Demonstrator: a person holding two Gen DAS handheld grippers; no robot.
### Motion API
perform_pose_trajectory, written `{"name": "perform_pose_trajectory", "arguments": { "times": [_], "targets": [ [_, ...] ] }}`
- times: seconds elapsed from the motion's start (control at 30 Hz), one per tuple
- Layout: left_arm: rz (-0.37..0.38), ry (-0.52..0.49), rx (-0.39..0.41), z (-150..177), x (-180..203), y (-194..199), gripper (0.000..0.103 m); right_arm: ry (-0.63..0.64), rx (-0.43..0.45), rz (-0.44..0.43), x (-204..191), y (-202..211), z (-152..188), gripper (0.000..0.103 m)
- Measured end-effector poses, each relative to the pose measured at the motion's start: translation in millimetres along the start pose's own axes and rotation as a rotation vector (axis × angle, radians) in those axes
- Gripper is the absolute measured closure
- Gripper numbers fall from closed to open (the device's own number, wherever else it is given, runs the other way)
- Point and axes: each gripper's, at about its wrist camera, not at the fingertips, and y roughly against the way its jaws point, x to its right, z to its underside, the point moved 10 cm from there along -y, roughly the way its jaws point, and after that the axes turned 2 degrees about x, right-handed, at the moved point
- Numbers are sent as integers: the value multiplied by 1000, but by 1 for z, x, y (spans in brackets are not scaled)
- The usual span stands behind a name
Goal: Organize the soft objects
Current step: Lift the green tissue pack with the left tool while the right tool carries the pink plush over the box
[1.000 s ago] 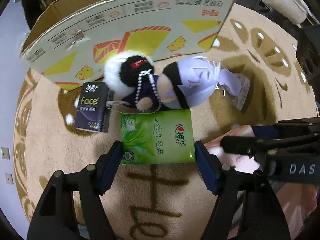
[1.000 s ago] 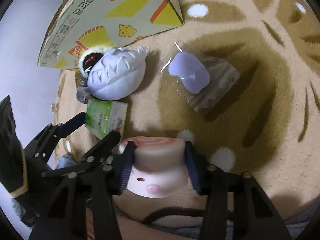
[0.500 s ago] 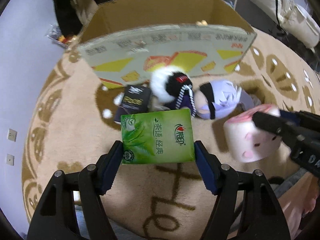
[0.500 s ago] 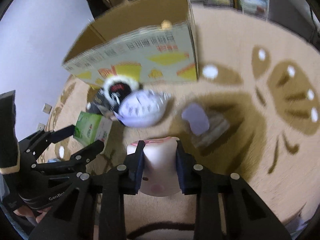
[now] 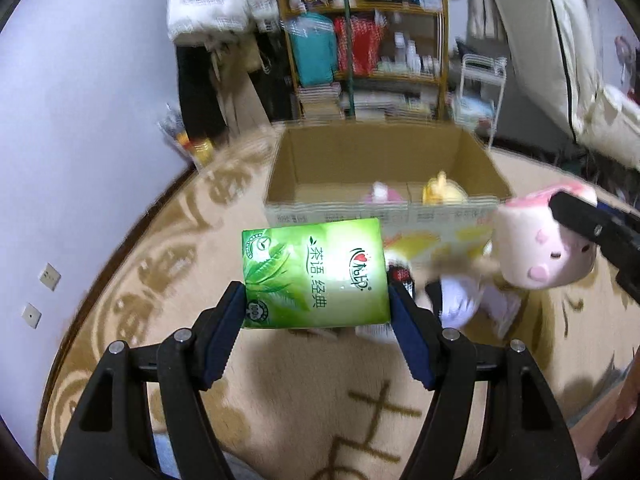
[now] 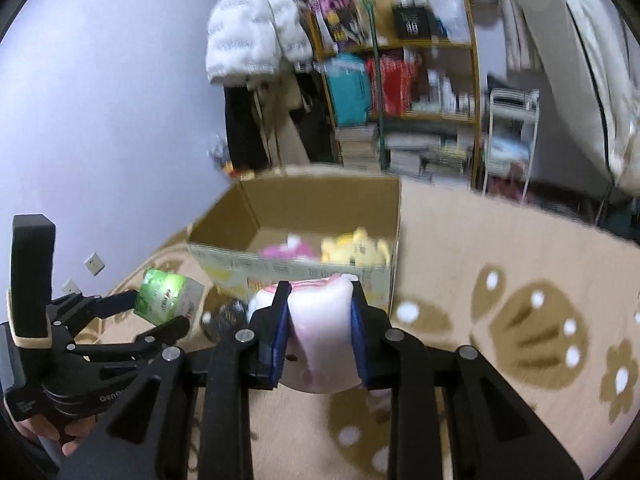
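My left gripper (image 5: 316,312) is shut on a green tissue pack (image 5: 314,274) and holds it in the air in front of an open cardboard box (image 5: 384,160). My right gripper (image 6: 320,328) is shut on a pink-and-white pig plush (image 6: 322,340), which also shows at the right of the left wrist view (image 5: 540,240). The box (image 6: 304,208) holds a pink plush (image 6: 286,250) and a yellow plush (image 6: 356,248). A purple plush doll (image 5: 460,300) lies on the rug below, partly hidden by the pack.
A beige rug (image 5: 280,400) with brown patterns covers the floor. Behind the box stand a cluttered shelf (image 5: 364,48), a white wire rack (image 5: 480,92) and hanging clothes (image 6: 256,24). The left gripper (image 6: 160,312) is at the left of the right wrist view.
Both grippers have risen from the rug with their loads and tilted up toward the box. The box's inside and the room behind have come into view.
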Motion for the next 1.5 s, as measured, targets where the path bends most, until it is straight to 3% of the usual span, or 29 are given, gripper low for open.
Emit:
{"name": "perform_pose_trajectory", "arguments": {
  "times": [0.27, 0.67, 1.13, 1.5],
  "targets": [
    [-43, -10, 202, -39, -8, 33, 33, 36, 109, 25, -10, 10, -32, 74],
    [-64, -29, 376, -103, -10, 59, 32, 82, 226, 27, -19, 17, -89, 74],
    [-78, -29, 377, -136, -16, 26, 32, 103, 282, 64, -6, 0, -127, 74],
    [-5, 17, 237, -115, -13, -33, 32, 85, 211, 52, 6, -44, -113, 73]
  ]
}}
